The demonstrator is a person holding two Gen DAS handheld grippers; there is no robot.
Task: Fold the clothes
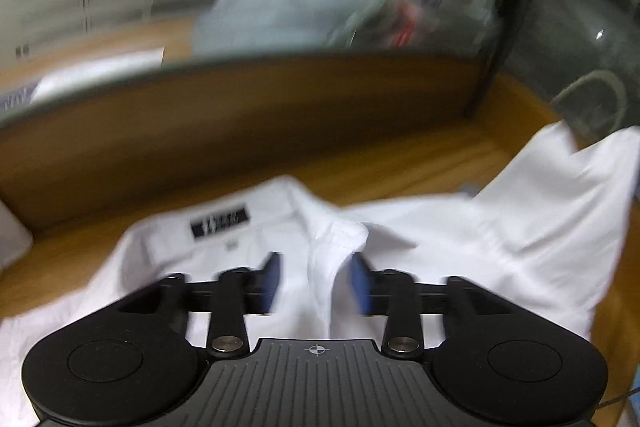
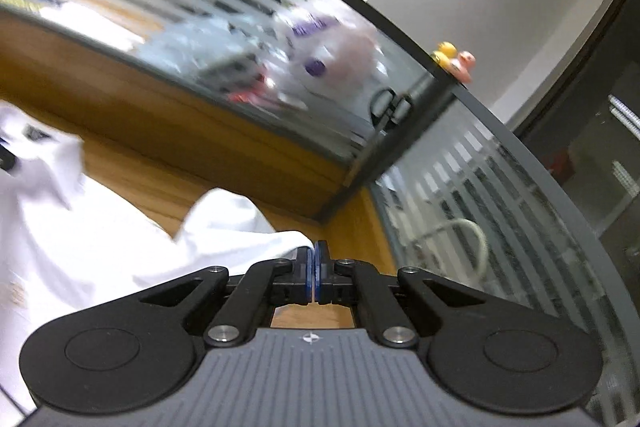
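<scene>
A white collared shirt [image 1: 440,239] lies spread on the wooden desk [image 1: 360,167], its black neck label [image 1: 219,221] facing up near the collar. My left gripper [image 1: 316,281] hovers open just above the collar and placket, its blue pads on either side of the front opening, gripping nothing. In the right wrist view the same white shirt [image 2: 100,243] stretches away to the left. My right gripper [image 2: 315,267] is shut, pinching an edge of the shirt that is lifted off the desk [image 2: 160,183].
A wooden back panel topped by frosted glass [image 1: 280,7] walls off the desk's far side and right corner [image 2: 348,179]. Blurred fabric and objects show behind the glass. Small rubber ducks [image 2: 454,57] sit on the partition's top. A white cable [image 2: 472,235] loops behind the right glass.
</scene>
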